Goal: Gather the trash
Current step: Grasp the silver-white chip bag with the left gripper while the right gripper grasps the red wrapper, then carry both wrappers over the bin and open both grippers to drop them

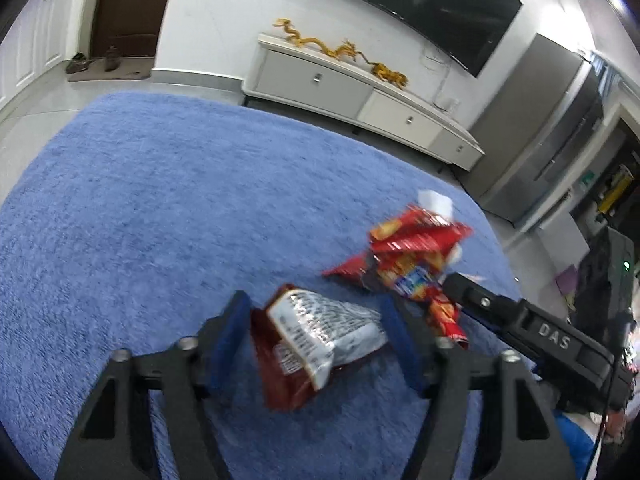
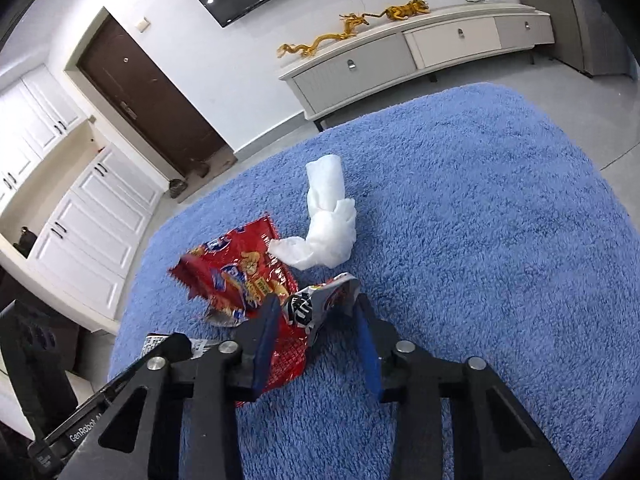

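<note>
A dark red and silver snack wrapper [image 1: 316,340] lies on the blue rug between the fingers of my left gripper [image 1: 316,312], which is open around it. A bright red snack wrapper [image 1: 408,256] lies just beyond, and my right gripper [image 1: 464,300] reaches it from the right. In the right wrist view, my right gripper [image 2: 316,312] is open, straddling the red wrapper's [image 2: 240,272] crumpled silver end [image 2: 316,304]. A crumpled white tissue [image 2: 328,224] lies just beyond it; it also shows in the left wrist view [image 1: 436,202].
The blue shag rug [image 1: 160,200] covers the floor here. A white TV cabinet [image 1: 360,92] with golden dragon figures [image 1: 340,50] stands against the far wall under a TV. A brown door [image 2: 152,96] and white cupboards [image 2: 92,216] are at the left of the right wrist view.
</note>
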A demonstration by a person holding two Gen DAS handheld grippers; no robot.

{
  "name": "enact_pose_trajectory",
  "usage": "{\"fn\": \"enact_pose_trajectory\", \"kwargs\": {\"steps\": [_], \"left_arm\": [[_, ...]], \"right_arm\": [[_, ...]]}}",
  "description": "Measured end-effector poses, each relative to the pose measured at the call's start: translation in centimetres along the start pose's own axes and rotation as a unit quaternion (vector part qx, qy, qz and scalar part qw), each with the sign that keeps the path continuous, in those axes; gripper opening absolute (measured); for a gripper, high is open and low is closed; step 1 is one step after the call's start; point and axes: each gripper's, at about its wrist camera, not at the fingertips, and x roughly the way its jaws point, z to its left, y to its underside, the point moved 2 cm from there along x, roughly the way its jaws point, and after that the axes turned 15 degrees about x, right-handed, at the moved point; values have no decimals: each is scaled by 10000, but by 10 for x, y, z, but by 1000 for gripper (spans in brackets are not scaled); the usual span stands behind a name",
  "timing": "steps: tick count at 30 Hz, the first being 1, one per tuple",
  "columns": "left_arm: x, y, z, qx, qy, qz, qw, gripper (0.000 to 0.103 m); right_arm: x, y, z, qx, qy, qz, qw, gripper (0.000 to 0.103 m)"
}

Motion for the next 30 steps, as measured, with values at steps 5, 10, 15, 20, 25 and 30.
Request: {"fn": "enact_pose_trajectory", "kwargs": {"steps": [5, 10, 15, 20, 25, 30], "left_arm": [[-12, 11, -16, 172, 33, -90, 9998, 38], [-30, 29, -30, 104, 82, -216, 9997, 21], [-52, 42, -36, -79, 165, -328, 9993, 18], [-78, 47, -47, -30, 119, -459, 9989, 17], [-106, 50, -68, 138, 38, -625, 9979, 17], [-129, 49, -101, 434, -197, -812, 9956, 18]], "right_arm": [[-26, 7, -9, 45, -219, -89, 9997, 27], [-52, 17, -16, 133, -286, -210, 9993, 4], [-78, 30, -20, 37, -277, -306, 9991, 3], [-109, 38, -18, 18, -369, -486, 9981, 3], [-139, 38, -12, -34, -464, -751, 9961, 3], [-179, 44, -16, -141, -462, -1079, 9930, 3]]}}
